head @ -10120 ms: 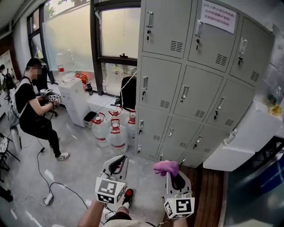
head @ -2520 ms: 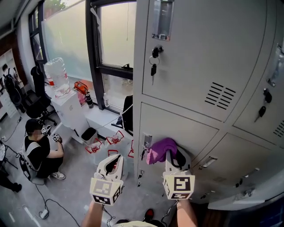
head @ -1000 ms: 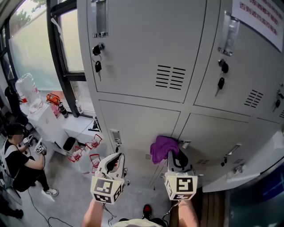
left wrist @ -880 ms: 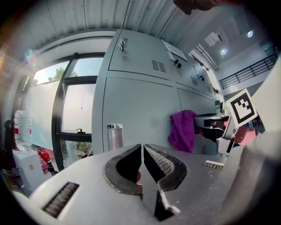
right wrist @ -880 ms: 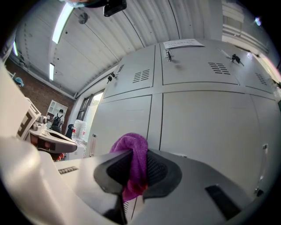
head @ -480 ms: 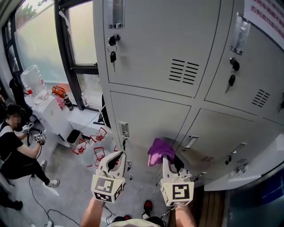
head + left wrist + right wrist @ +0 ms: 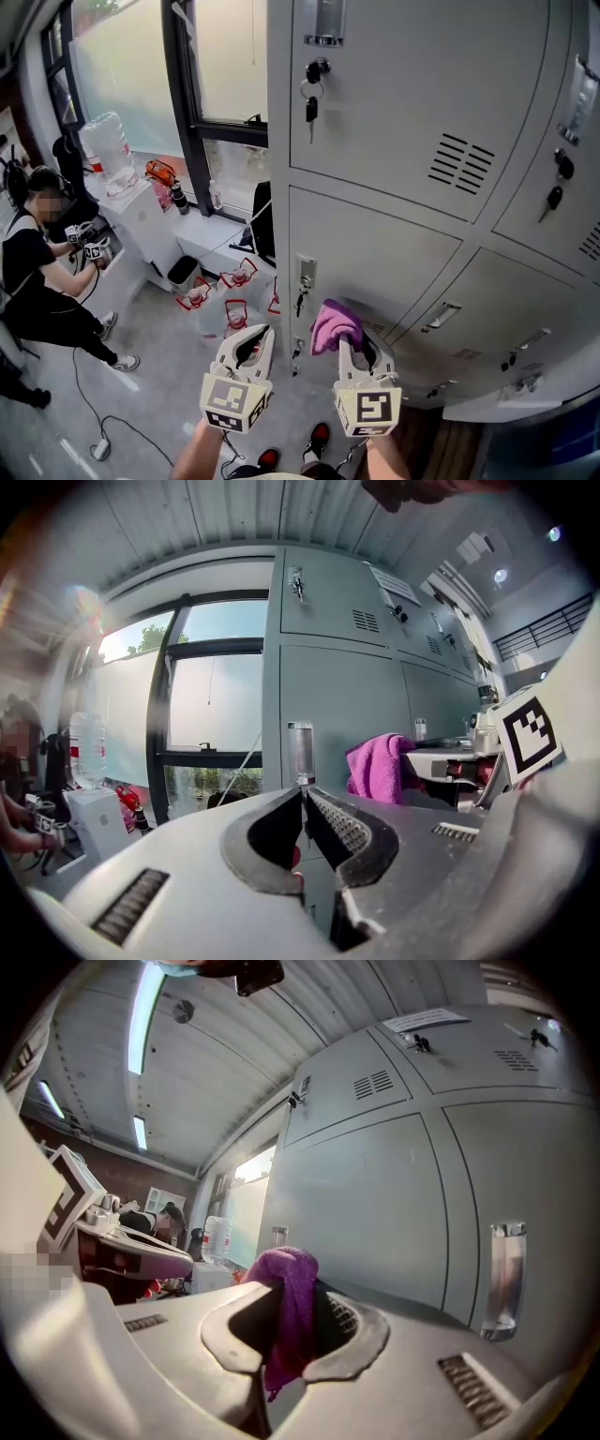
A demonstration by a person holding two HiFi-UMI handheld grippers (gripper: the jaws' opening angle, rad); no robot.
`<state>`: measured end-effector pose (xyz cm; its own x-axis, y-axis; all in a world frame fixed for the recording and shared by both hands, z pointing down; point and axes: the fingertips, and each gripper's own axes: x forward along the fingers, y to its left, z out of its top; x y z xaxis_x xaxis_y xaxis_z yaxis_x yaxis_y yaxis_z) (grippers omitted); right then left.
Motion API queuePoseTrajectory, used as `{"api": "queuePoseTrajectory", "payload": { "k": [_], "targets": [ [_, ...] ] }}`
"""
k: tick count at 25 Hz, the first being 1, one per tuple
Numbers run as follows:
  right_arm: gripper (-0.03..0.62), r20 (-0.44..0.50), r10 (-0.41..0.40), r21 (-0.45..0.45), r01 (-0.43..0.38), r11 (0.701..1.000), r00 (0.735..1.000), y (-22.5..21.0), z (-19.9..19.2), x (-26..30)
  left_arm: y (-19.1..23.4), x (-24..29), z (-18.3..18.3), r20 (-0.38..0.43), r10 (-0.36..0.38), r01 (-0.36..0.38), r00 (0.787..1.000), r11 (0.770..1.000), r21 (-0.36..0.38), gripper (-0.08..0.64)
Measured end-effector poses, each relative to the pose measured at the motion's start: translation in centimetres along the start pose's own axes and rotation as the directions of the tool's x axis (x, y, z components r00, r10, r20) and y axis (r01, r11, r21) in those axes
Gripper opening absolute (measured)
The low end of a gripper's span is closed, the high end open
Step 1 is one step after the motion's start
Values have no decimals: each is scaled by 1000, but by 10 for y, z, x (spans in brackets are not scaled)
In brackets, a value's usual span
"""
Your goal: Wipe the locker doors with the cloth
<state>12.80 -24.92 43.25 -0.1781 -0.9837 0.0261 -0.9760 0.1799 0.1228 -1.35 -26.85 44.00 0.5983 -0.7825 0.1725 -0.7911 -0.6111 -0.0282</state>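
Grey metal lockers [image 7: 403,122] fill the upper right of the head view, with keys hanging in their locks. My right gripper [image 7: 349,339] is shut on a purple cloth [image 7: 332,324], whose bunched end sticks up just in front of the second-row door [image 7: 375,258]. In the right gripper view the cloth [image 7: 289,1321] hangs pinched between the jaws, with a locker door [image 7: 394,1213] close ahead. My left gripper [image 7: 247,349] is shut with nothing in it, held beside the right one near the door handle [image 7: 305,272]. The left gripper view shows its jaws [image 7: 306,803] closed, the cloth [image 7: 379,766] to the right.
Water jugs [image 7: 234,295] stand on the floor left of the lockers. A white water dispenser [image 7: 141,220] with a bottle is by the window [image 7: 225,66]. A seated person [image 7: 42,281] is at the far left. A cable [image 7: 103,427] lies on the floor.
The view has swung left along the lockers: the top-left door and window now fill more of it. Both grippers stayed low and together, the cloth still gripped on the right.
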Motion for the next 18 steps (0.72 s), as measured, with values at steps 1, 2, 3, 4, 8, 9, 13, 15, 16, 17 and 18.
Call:
{"api": "queuePoseTrajectory", "payload": {
  "k": [1, 2, 3, 4, 8, 9, 13, 15, 16, 17, 18],
  "targets": [
    [60, -2, 13, -1, -13, 1000, 1000, 4, -2, 5, 4, -1, -2, -4, 10, -10, 1000, 1000, -2, 37],
    [60, -3, 25, -2, -25, 1000, 1000, 8, -4, 10, 7, -2, -4, -7, 20, -20, 1000, 1000, -5, 37],
    [60, -6, 35, -5, -35, 999, 999, 12, -7, 15, 11, -2, -6, -10, 29, -29, 1000, 1000, -8, 37],
    [60, -11, 43, -10, -44, 999, 999, 15, -9, 19, 15, -2, -8, -13, 38, -38, 999, 999, -10, 37],
    [60, -32, 64, -17, -65, 998, 997, 25, -22, 39, 26, -2, -16, -23, 67, -68, 997, 998, -18, 37],
    [60, -39, 70, -19, -70, 997, 997, 27, -26, 43, 29, -1, -18, -28, 74, -74, 997, 997, -21, 37],
    [60, -60, 81, -24, -82, 996, 995, 30, -43, 59, 38, 3, -27, -41, 97, -98, 994, 995, -30, 37],
    [60, -67, 79, -14, -80, 997, 995, 29, -50, 66, 40, 6, -31, -45, 102, -104, 994, 994, -31, 37],
    [60, -73, 78, -9, -78, 997, 994, 28, -54, 69, 41, 7, -34, -49, 105, -107, 993, 994, -31, 37],
    [60, -77, 77, -5, -78, 997, 994, 27, -57, 72, 41, 8, -36, -53, 109, -110, 993, 993, -30, 37],
    [60, -78, 77, -2, -77, 997, 994, 25, -60, 75, 42, 9, -38, -55, 113, -115, 992, 993, -29, 37]
  ]
}}
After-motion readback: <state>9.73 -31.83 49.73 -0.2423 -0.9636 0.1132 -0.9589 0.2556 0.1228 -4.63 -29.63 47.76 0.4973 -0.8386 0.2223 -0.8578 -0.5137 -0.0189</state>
